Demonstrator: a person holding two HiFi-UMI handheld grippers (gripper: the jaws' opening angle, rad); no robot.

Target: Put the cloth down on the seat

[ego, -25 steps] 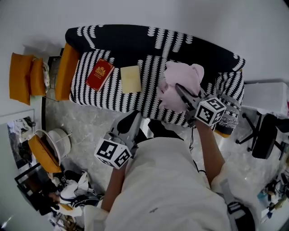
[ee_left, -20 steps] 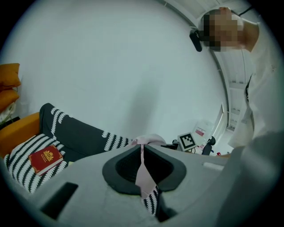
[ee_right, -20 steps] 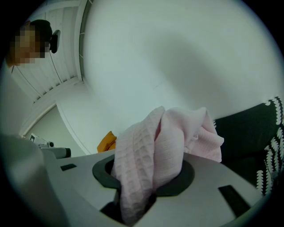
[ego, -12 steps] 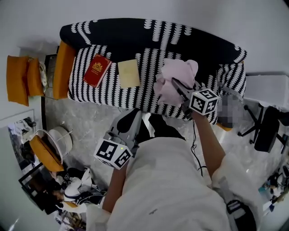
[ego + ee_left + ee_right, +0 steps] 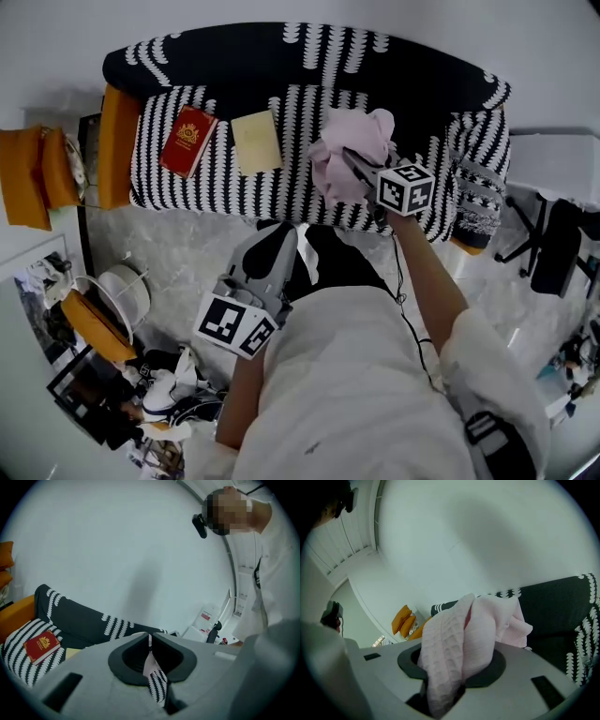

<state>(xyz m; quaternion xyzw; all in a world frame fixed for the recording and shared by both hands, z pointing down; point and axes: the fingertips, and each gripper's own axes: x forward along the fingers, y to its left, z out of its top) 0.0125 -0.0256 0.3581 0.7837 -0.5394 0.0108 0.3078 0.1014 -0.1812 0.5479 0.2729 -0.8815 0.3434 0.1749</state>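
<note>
You had the pink waffle-weave cloth (image 5: 367, 133) clamped in your right hand-held gripper (image 5: 352, 161), its folds bulging out between the jaws; it hung bunched over the right end of the sofa seat (image 5: 225, 192), though whether it touched the seat was unclear; your left hand-held gripper (image 5: 150, 639) was closed and empty, off the seat's front edge; a red book (image 5: 187, 141) and a pale yellow one (image 5: 256, 142) lay toward the left end.
</note>
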